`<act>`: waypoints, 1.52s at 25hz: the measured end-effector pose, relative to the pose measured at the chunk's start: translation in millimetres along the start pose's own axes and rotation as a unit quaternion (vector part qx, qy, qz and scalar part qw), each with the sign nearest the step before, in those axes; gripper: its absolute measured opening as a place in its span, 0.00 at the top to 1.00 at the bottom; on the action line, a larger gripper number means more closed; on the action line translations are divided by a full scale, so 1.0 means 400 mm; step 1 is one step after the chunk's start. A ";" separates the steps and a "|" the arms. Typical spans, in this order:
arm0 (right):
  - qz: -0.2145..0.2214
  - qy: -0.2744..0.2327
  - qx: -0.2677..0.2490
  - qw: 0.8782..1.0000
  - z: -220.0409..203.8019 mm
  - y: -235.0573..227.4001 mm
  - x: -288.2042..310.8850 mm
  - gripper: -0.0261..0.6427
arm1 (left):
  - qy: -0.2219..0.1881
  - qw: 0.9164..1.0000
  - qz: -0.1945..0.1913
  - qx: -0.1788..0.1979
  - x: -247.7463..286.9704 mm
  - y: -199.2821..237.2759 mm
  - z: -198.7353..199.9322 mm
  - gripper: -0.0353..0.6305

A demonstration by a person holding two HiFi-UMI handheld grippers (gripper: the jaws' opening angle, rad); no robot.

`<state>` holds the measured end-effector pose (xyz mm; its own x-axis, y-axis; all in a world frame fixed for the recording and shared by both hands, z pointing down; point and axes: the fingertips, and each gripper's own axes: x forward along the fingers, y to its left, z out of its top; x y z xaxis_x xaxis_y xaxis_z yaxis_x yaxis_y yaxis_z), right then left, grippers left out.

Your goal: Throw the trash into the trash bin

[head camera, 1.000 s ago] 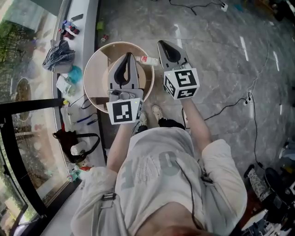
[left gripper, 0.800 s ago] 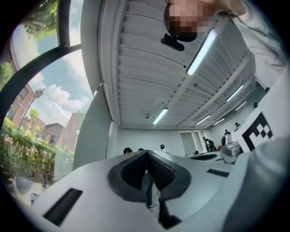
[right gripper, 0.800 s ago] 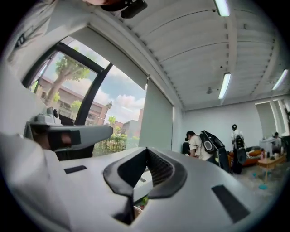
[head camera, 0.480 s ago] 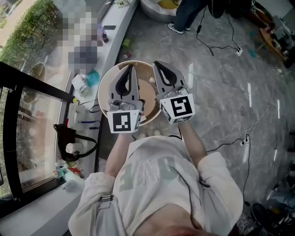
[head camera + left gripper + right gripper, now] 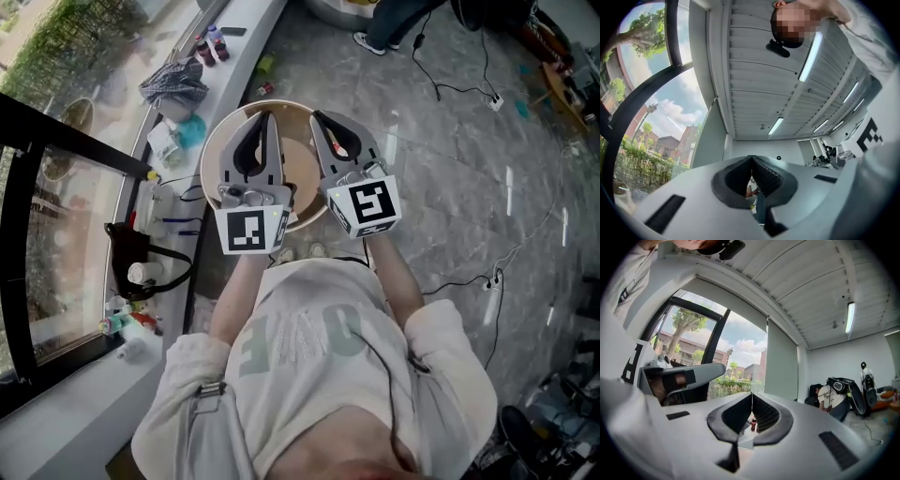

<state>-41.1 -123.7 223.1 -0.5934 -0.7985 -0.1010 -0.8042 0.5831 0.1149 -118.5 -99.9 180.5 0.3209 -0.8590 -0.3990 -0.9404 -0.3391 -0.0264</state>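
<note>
Head view: the trash bin [image 5: 212, 136], round and open-topped, stands on the floor against the edge of the window ledge [image 5: 246, 45]. Both tongs hang directly above its mouth and point away from the person toward the bin's far rim.
- The left gripper [image 5: 266, 114] is over the middle of the bin, the right gripper [image 5: 315, 116] over its right half.
- Both pairs of tongs are together. No trash shows in either.
- The bin is round, so it has no long axis to line up with.
- The bin's inside is mostly covered by the tongs, so I cannot tell what lies in it.
- Loose items sit on the ledge to the left: a crumpled cloth [image 5: 173, 86] and bottles [image 5: 208, 41]. Judged from here, the left hand is nearer to these.

Left gripper view: the camera is tilted up at the ceiling and window. The pads meet at the tip with nothing clamped. Neither bin nor ledge is visible, so this view gives no bearing on either.

Right gripper view: this camera is nearly level. The tongs are closed and empty. Through the notch below the tips, small bottles are visible on the ledge, and the window lies beyond. The bin underneath is out of frame; only the head view places it.
</note>
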 end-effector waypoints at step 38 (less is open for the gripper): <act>-0.010 0.572 0.108 0.813 -1.516 0.451 -0.233 0.54 | 0.209 0.960 0.180 -0.043 -0.564 0.347 -0.664 0.93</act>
<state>-111.0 -34.6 852.7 -0.2606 -0.3520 0.8990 -0.8739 0.4817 -0.0648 -291.6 -55.1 510.3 0.0114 -0.9993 0.0343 -0.9919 -0.0070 0.1267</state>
